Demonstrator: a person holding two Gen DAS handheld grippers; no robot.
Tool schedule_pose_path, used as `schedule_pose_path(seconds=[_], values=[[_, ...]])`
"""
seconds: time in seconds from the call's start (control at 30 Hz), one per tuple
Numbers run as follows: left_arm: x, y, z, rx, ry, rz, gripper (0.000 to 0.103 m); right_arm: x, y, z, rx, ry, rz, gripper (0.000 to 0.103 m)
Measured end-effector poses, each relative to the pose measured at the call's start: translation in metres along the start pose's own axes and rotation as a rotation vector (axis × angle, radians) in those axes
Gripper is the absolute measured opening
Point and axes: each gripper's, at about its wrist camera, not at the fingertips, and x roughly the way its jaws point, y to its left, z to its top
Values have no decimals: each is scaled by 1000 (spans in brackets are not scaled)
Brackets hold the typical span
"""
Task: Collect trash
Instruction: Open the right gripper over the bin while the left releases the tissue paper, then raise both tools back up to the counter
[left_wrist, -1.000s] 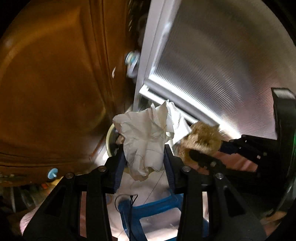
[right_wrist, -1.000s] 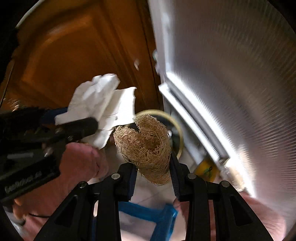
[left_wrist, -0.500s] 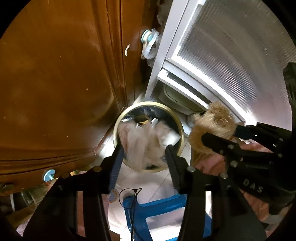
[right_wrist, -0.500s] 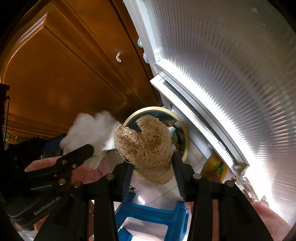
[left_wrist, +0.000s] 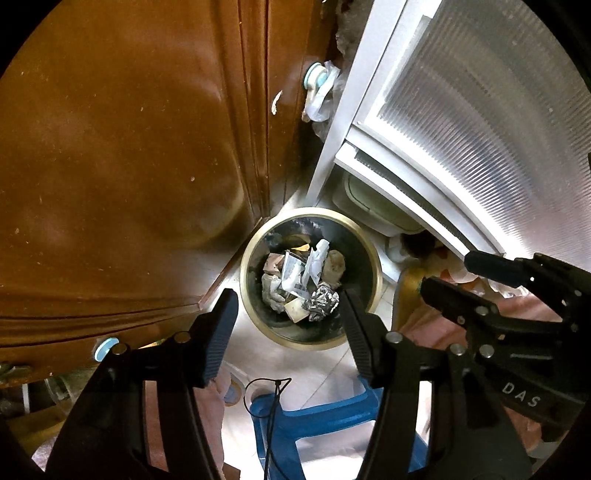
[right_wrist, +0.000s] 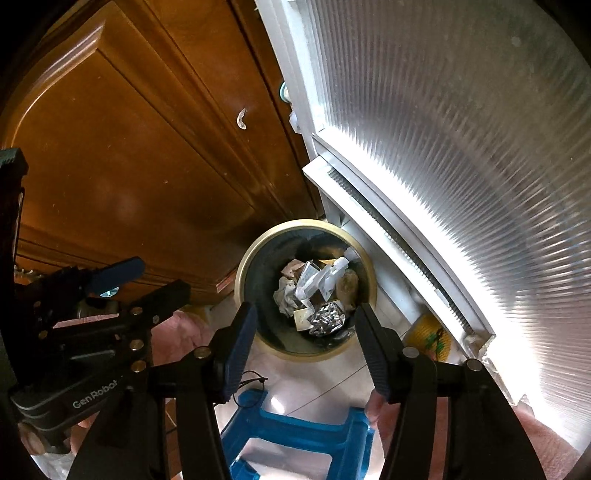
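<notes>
A round trash bin with a brass rim (left_wrist: 373, 258) (right_wrist: 245, 266) stands on the floor below both grippers. Inside lie crumpled paper (left_wrist: 273, 288) (right_wrist: 286, 295), a foil ball (left_wrist: 323, 301) (right_wrist: 327, 317), white wrappers and a tan fibrous scrub (left_wrist: 334, 264) (right_wrist: 349, 286). My left gripper (left_wrist: 290, 317) hangs above the bin, jaws opening, nothing between them. My right gripper (right_wrist: 304, 334) is likewise over the bin, jaws opening and empty. Each gripper shows in the other's view: the right gripper (left_wrist: 448, 273) at the right edge, the left gripper (right_wrist: 155, 280) at the left.
A brown wooden cabinet door (left_wrist: 129, 166) (right_wrist: 129, 147) rises left of the bin, a white ribbed-glass door (left_wrist: 480, 110) (right_wrist: 443, 129) to its right. A blue plastic stool (left_wrist: 314, 417) (right_wrist: 295, 435) sits on the pale tiled floor just below the grippers.
Both grippers opened. The crumpled paper dropped from the left one and the fibrous scrub from the right one into the bin. Both hands sank closer to the bin.
</notes>
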Motion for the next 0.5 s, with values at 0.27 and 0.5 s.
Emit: schedule_pose_path(seconds=[0.27,0.5], values=[[2,-5,-3,31,0,23,54,2,1,1,-8,4,-13,57],[-1,-5,-7,45,-1,57,54,-4,3,-1,-29,-17,-42,57]])
